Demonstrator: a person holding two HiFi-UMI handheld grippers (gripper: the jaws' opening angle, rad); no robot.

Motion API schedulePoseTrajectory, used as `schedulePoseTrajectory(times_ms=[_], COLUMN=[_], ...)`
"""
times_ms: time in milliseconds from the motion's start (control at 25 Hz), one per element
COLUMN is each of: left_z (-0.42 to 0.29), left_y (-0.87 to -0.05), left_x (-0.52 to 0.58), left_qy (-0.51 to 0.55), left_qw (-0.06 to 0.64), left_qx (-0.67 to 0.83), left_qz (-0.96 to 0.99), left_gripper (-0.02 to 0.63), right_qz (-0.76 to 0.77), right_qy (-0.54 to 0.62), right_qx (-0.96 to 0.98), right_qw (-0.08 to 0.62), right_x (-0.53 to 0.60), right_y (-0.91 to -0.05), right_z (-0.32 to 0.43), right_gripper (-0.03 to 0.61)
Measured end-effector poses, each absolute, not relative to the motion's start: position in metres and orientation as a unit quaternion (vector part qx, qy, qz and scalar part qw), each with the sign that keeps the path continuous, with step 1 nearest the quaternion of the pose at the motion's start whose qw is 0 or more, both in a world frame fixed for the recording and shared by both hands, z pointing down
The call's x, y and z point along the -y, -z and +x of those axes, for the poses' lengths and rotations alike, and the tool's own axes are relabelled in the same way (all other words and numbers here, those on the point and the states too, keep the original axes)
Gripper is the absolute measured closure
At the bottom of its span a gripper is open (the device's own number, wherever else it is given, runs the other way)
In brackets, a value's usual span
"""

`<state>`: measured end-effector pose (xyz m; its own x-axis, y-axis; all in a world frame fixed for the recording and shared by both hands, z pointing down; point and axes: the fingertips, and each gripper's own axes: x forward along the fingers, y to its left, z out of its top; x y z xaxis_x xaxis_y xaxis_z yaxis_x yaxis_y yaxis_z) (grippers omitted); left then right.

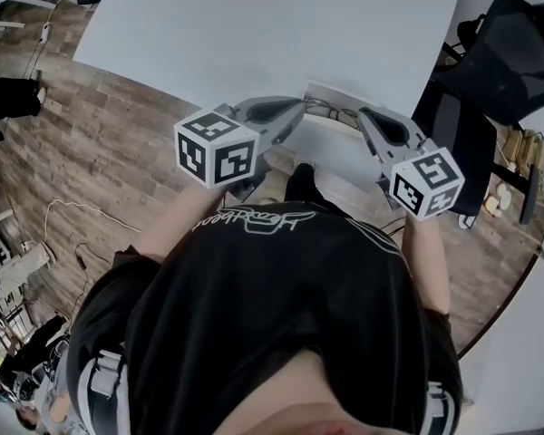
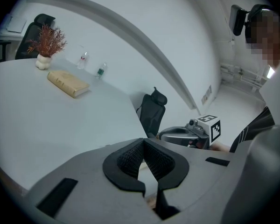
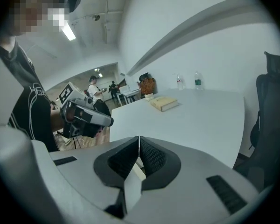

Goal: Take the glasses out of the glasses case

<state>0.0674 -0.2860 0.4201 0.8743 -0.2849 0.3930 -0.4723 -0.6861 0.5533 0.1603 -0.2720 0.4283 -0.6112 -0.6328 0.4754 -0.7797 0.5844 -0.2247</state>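
White matte table (image 1: 281, 34), wood-look plank floor (image 1: 91, 134) around it. Person in a black printed shirt (image 1: 281, 297) stands at the near table edge.

Left gripper (image 2: 143, 143): grey body, black ribbed pads. Pad tips meet, with nothing between them. It is held in the air just in front of the chest, over the table edge.

Right gripper (image 3: 138, 143): same build. Pads are together with only a hairline slit between them, and it is empty. It is held level with the left one and near it, not touching. Each gripper shows in the other's view.

Tan oblong glasses case (image 2: 67, 83): lies flat on the far part of the table, well apart from both grippers. The lid appears shut. Glasses are not visible in any view. In the head view the case is cut off by the top edge.

Small white vase with reddish dried sprigs (image 2: 47, 45): upright on the table, just beyond the case's far end.

Two clear plastic bottles (image 2: 84, 59): upright, behind the case and near it.

Black mesh office chair (image 1: 517, 53): stands on the floor at the table's right side, beside the right gripper.
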Motion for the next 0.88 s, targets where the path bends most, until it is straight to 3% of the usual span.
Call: schedulePoseTrajectory(times_ms=[880], left_z=[0.051], left_y=[-0.437], left_x=[0.300], left_qy=[-0.122], left_qw=[0.359], left_qx=[0.230], left_qz=[0.896], left_gripper=[0.606], right_qz=[0.287], right_qy=[-0.080], right_qx=[0.866], right_qw=[0.402], right_x=[0.274], right_y=[-0.501], right_z=[0.132], right_gripper=[0.566])
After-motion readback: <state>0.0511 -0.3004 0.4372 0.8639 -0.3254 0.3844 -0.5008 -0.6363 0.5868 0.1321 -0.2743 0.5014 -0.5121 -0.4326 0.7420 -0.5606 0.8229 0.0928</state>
